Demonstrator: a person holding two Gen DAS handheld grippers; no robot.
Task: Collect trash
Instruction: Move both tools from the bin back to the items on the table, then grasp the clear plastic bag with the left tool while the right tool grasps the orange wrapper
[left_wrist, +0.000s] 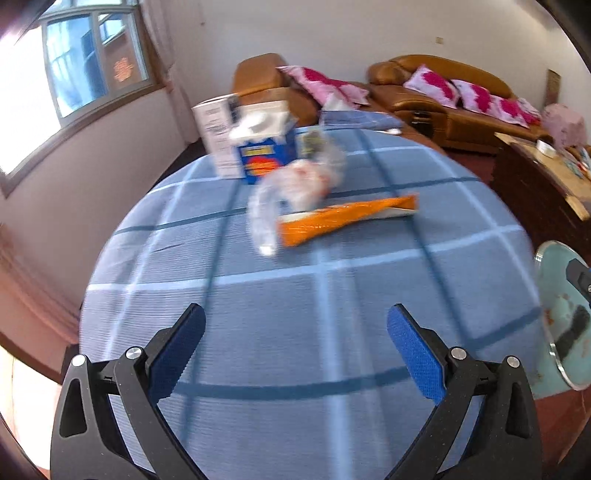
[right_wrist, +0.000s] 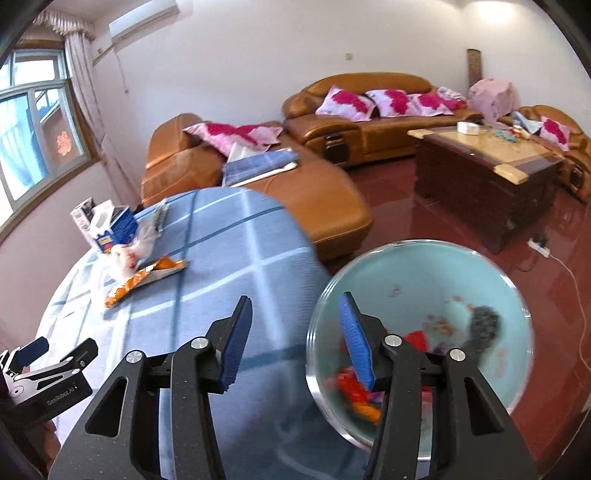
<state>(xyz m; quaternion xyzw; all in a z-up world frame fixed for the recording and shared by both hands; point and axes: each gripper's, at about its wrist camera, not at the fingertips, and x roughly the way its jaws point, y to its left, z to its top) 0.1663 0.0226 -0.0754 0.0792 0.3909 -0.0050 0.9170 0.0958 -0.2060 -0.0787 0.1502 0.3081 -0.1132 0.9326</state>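
On the checked tablecloth (left_wrist: 332, 332), orange wrapper (left_wrist: 343, 218) beside clear bag (left_wrist: 291, 192)

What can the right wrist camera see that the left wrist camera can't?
Only the right wrist view looks down into the bin and shows the colourful trash inside it, plus the air conditioner on the wall and the power strip on the floor.

Only the left wrist view shows the white side of the tall box straight on.

Both show the blue checked table, the orange wrapper, the clear plastic bag, the sofa and the teal bin.
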